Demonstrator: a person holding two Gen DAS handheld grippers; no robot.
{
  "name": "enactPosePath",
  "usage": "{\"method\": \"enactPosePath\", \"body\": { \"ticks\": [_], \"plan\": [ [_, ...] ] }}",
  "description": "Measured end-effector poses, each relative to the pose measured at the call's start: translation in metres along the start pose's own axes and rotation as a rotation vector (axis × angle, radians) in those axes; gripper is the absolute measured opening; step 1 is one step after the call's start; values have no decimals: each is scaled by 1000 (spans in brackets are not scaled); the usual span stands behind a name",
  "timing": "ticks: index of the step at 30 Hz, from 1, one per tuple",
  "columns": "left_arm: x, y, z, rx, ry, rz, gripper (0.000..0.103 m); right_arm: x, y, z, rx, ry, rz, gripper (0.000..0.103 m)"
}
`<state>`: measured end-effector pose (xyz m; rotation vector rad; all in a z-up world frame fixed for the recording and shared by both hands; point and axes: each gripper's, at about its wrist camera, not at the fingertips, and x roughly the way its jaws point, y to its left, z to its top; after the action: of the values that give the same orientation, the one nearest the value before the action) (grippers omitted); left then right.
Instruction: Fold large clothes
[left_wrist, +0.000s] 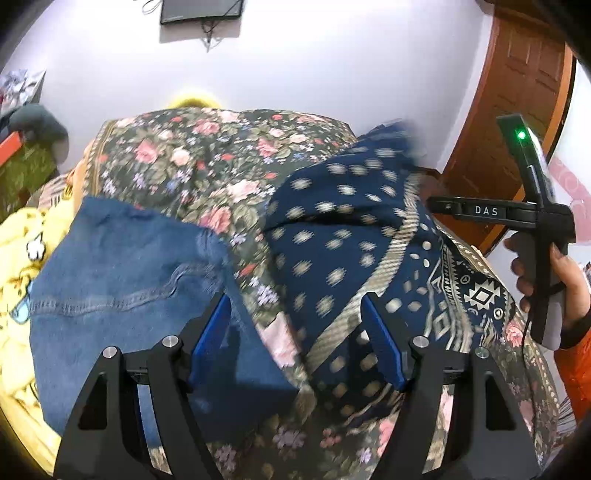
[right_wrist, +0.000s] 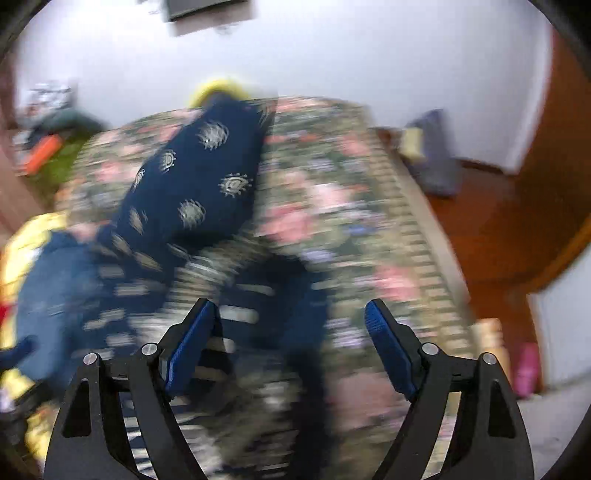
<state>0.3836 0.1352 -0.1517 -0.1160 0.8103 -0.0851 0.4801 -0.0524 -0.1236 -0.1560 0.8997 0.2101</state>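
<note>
Seen from the left wrist, the navy printed garment (left_wrist: 343, 236) lies crumpled on the floral bedspread (left_wrist: 192, 162), its long axis running from lower right up toward the far right edge. Blue jeans (left_wrist: 122, 280) lie just beside it on the left, a yellow garment (left_wrist: 18, 258) beyond. The left gripper (left_wrist: 295, 325) hovers wide apart, holding nothing. From the right wrist, blurred, the navy garment (right_wrist: 199, 181) stretches away up-left; the right gripper (right_wrist: 291, 332) gapes, empty.

Both wrist views angled down, close over shared floral bedspread (left_wrist: 207, 173)
</note>
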Motion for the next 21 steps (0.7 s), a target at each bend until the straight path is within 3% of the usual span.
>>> {"method": "enactPosePath", "body": {
  "ticks": [1, 7, 10, 14, 21],
  "plan": [
    [4, -4, 3, 6, 4, 0, 72, -4, -5, -2, -7, -11, 0, 80],
    [31, -25, 12, 22, 48, -3, 72, -35, -10, -25, -48, -16, 232, 82],
    [44, -32, 6, 7, 98, -43, 72, -36, 1, -43, -102, 32, 307, 82],
    [40, -41, -10, 41, 99, -18, 73, -15, 7, -76, -157, 127, 309, 82],
    [19, -41, -38, 103, 122, -42, 79, -19, -19, -117, -133, 160, 334, 82]
  ]
}}
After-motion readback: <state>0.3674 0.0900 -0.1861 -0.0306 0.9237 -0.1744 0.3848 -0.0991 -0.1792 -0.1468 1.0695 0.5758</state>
